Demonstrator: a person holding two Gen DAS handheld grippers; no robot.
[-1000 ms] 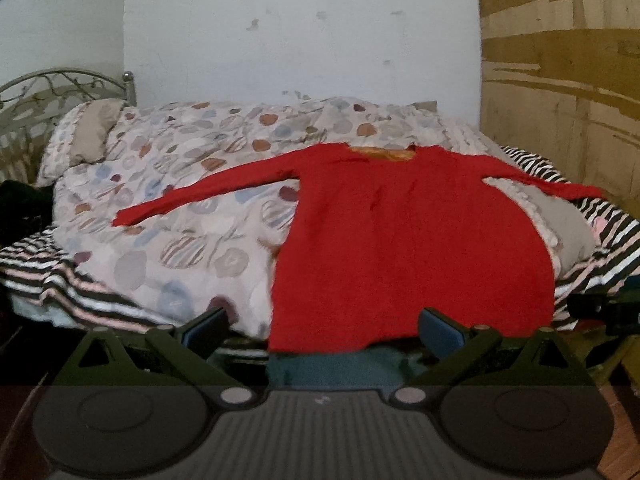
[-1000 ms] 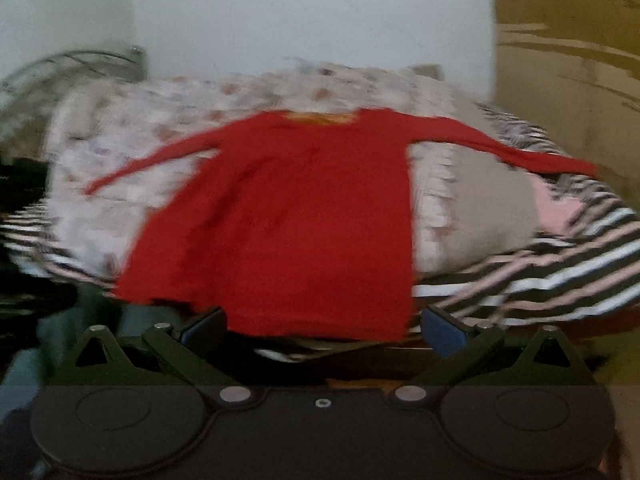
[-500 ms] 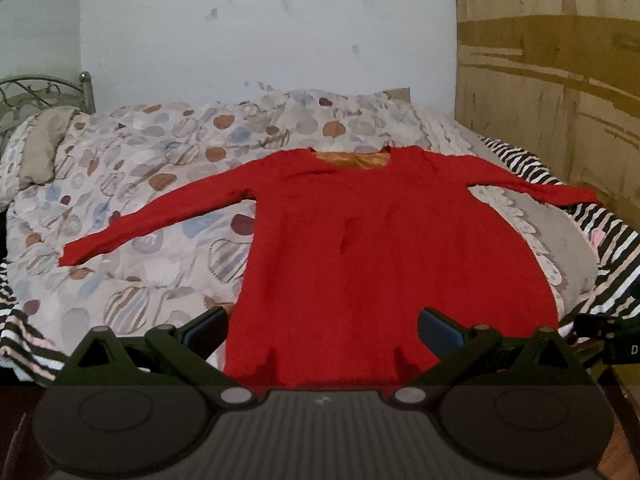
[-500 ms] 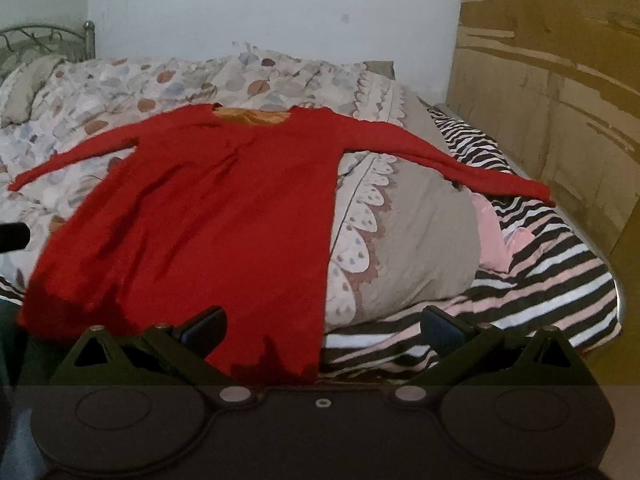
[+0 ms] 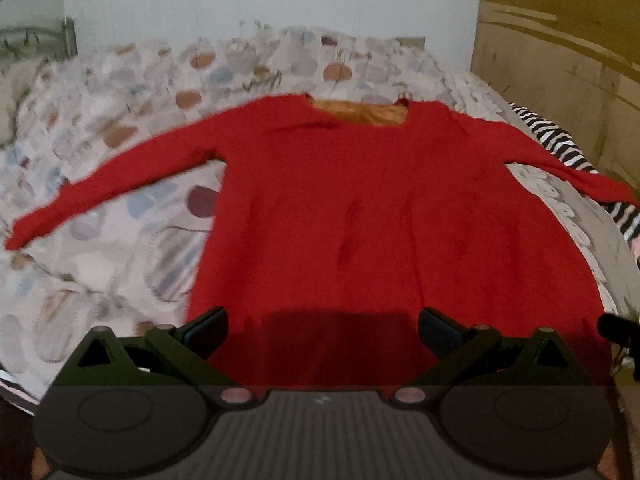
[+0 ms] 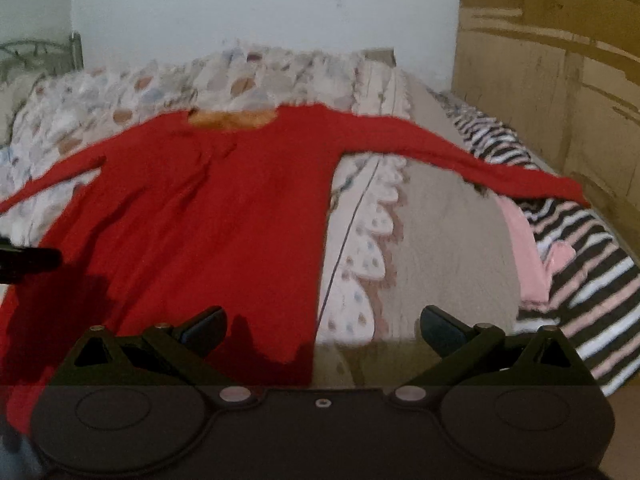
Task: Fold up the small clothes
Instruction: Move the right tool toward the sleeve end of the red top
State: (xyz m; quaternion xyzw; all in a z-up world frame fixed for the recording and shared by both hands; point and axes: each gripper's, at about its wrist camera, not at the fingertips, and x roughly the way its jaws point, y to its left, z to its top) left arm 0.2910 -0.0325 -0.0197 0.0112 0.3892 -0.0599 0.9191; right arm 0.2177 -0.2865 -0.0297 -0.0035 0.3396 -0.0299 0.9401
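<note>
Hovering at the hem, left gripper and right gripper are gaping wide, gripping nothing; red top is lying flat on the bed, sleeves spread. Folding not begun; probably pinching a sleeve or hem corner next.

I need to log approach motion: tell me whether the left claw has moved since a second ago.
Yes. The left claw has moved forward toward the bed: the red sweater now fills more of its view, its hem under the fingertips, against the fixed wooden panel.
</note>
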